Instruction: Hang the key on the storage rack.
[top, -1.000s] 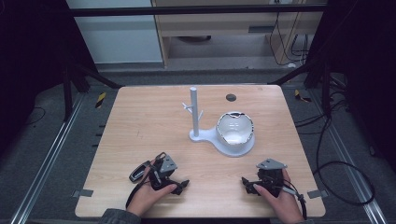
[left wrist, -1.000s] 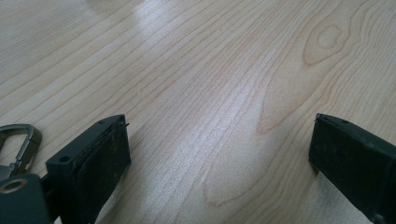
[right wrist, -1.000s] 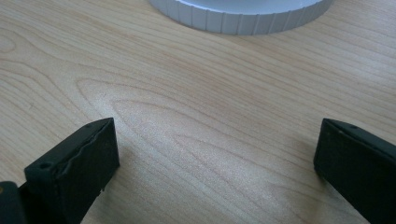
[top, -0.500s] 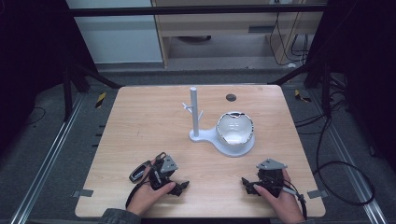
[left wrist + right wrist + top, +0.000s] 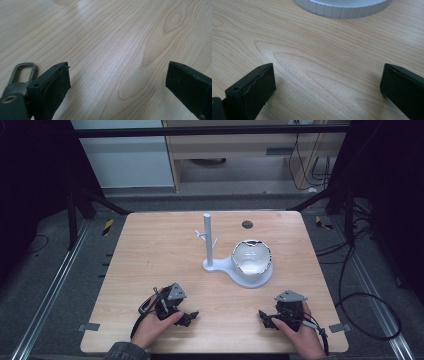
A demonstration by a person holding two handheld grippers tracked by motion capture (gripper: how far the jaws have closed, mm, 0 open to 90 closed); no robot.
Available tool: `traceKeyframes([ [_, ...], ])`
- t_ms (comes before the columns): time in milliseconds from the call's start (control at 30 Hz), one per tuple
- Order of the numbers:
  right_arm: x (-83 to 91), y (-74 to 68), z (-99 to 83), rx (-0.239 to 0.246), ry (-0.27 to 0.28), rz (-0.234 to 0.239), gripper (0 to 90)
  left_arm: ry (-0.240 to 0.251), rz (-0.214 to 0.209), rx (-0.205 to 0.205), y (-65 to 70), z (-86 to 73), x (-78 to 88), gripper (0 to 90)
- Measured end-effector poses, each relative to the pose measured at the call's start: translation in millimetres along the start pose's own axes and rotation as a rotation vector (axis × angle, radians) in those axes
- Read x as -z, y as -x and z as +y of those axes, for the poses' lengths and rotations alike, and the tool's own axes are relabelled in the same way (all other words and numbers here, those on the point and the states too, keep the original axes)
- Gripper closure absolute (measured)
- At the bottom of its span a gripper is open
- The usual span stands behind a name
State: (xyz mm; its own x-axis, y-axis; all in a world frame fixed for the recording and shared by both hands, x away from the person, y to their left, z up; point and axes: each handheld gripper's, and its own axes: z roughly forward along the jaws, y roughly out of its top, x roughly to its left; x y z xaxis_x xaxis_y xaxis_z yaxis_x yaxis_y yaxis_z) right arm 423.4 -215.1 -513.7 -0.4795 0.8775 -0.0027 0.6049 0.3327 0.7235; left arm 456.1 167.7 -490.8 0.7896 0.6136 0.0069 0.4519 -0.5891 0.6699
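Wooden table (image 5: 150, 250) under me: my left gripper (image 5: 187, 317) at 7 o'clock and right gripper (image 5: 265, 319) at 5 o'clock rest with jaws apart, stand (image 5: 240, 270) near centre holding a bowl (image 5: 251, 257).

The table (image 5: 120, 37) is pale wood with clear grain and a soft satin sheen. Both grippers' jaws carry matt black pads, slightly rough at the edges. A dull grey metal clip (image 5: 21, 72) lies at 9 o'clock in the left gripper view. The stand (image 5: 235, 267) looks like matt grey-white plastic, its rim ribbed; the bowl (image 5: 252, 257) seems glossy, perhaps metal.
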Motion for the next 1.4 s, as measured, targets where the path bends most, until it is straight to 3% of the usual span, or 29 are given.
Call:
traceKeyframes([
  [67,0.0,0.0,0.0,0.0,0.0,0.0,0.4,-0.051,0.019,-0.024,-1.9,7.3,4.8,5.1],
  [200,0.0,0.0,0.0,0.0,0.0,0.0,0.4,-0.107,0.069,-0.012,-7.3,14.3,10.4,7.2],
  [233,0.1,-0.1,-0.1,0.0,0.0,0.0,0.4,-0.148,0.093,-0.007,-12.9,18.4,14.9,7.2],
  [267,0.1,-0.2,-0.1,-0.001,0.0,0.0,0.4,-0.16,0.103,-0.01,-14.4,19.6,17.1,7.2],
  [800,-1.4,-1.0,1.3,-0.005,-0.001,-0.008,0.3,-0.172,0.162,0.009,-45.1,32.4,58.2,7.5],
  [1133,-1.9,-0.6,1.9,0.004,-0.001,-0.003,0.3,-0.23,0.179,-0.008,-55.1,38.9,65.3,8.1],
  [1400,-2.2,-1.2,2.3,-0.001,-0.003,-0.007,0.3,-0.329,0.169,-0.034,-64.6,52.7,68.7,8.1],
])
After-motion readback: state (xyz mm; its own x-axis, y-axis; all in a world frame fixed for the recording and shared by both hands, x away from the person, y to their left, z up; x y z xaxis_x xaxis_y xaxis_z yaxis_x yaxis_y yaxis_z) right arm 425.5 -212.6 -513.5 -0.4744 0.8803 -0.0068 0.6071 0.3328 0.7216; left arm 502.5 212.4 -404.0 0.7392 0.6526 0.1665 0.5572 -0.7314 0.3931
